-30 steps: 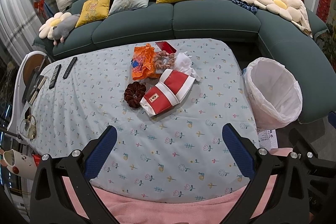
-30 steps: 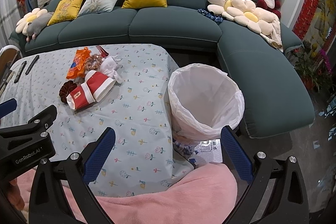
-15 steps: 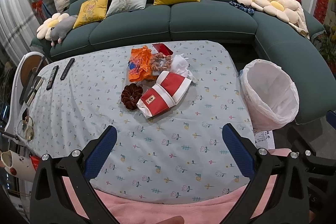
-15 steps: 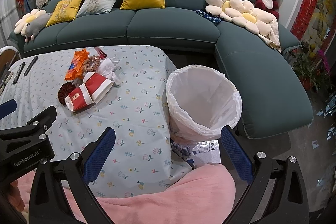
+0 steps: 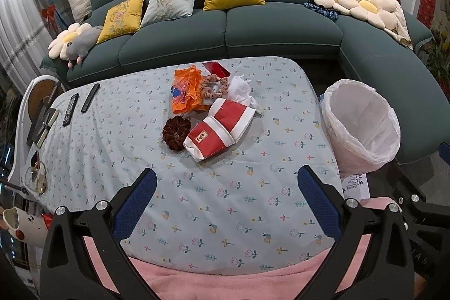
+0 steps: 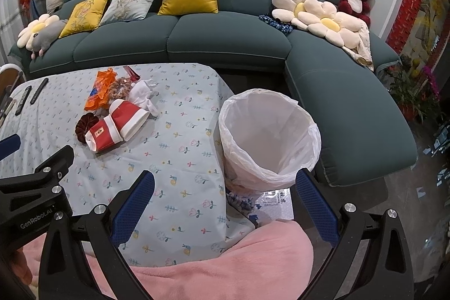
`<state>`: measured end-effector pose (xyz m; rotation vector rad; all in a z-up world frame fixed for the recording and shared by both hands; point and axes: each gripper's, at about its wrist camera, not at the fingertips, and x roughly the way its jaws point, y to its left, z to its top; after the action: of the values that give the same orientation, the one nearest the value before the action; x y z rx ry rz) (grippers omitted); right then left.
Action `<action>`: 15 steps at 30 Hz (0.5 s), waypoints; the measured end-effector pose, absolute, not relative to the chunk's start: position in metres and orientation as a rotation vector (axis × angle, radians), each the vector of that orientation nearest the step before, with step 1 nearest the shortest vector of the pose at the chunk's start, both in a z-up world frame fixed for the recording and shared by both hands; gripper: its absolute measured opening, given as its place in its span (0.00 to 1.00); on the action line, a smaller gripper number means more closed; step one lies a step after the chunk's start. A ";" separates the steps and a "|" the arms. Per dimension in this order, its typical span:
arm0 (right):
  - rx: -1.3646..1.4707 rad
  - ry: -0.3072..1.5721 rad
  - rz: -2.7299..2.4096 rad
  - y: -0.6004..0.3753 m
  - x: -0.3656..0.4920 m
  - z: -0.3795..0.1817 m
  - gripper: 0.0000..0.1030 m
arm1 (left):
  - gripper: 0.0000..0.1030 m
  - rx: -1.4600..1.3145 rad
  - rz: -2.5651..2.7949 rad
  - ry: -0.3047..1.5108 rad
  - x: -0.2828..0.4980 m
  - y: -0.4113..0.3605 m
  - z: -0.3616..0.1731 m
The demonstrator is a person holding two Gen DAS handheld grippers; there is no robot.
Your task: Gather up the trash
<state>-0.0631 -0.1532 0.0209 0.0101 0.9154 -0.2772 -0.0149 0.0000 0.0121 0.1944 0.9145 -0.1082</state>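
A pile of trash lies mid-table: two red-and-white paper cups [image 5: 219, 128] on their sides, an orange plastic bag [image 5: 185, 92], a crumpled white tissue [image 5: 242, 92], a small red packet [image 5: 216, 69] and a pinkish ring-shaped wrapper [image 5: 213, 86]. The pile also shows in the right wrist view, with the cups [image 6: 115, 128] at the left. A white-lined bin [image 6: 267, 137] stands beside the table's right edge. My left gripper [image 5: 227, 201] is open and empty, hovering near the table's front. My right gripper [image 6: 225, 201] is open and empty before the bin.
A dark brown scrunchie [image 5: 175, 132] lies beside the cups. Two remotes [image 5: 80, 103] sit at the table's left. A green sofa [image 5: 253, 27] with cushions curves behind and to the right. A pink blanket [image 6: 225, 266] covers the near edge. A mug [image 5: 19, 224] stands at far left.
Both grippers have drawn slightly back and tilted, so the table and bin sit a little lower in view. Nothing on the table has moved.
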 end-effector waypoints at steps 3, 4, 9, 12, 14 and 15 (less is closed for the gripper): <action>0.009 0.913 -0.278 -0.153 -0.063 0.021 0.93 | 0.93 0.185 -0.123 0.909 -0.016 0.000 0.013; 0.009 0.913 -0.280 -0.153 -0.063 0.021 0.93 | 0.93 0.185 -0.127 0.900 -0.017 0.000 0.014; 0.012 0.906 -0.292 -0.153 -0.063 0.023 0.93 | 0.93 0.177 -0.144 0.902 -0.018 0.000 0.012; 0.010 0.902 -0.300 -0.152 -0.064 0.023 0.93 | 0.93 0.171 -0.149 0.913 -0.017 0.001 0.010; 0.014 0.901 -0.305 -0.152 -0.063 0.023 0.93 | 0.93 0.170 -0.146 0.915 -0.017 0.003 0.009; 0.015 0.899 -0.308 -0.152 -0.063 0.023 0.93 | 0.93 0.164 -0.143 0.918 -0.016 0.005 0.008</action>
<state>-0.0633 -0.1523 0.0230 0.0145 0.8992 -0.3082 -0.0160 0.0051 0.0082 0.1644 0.9179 -0.1434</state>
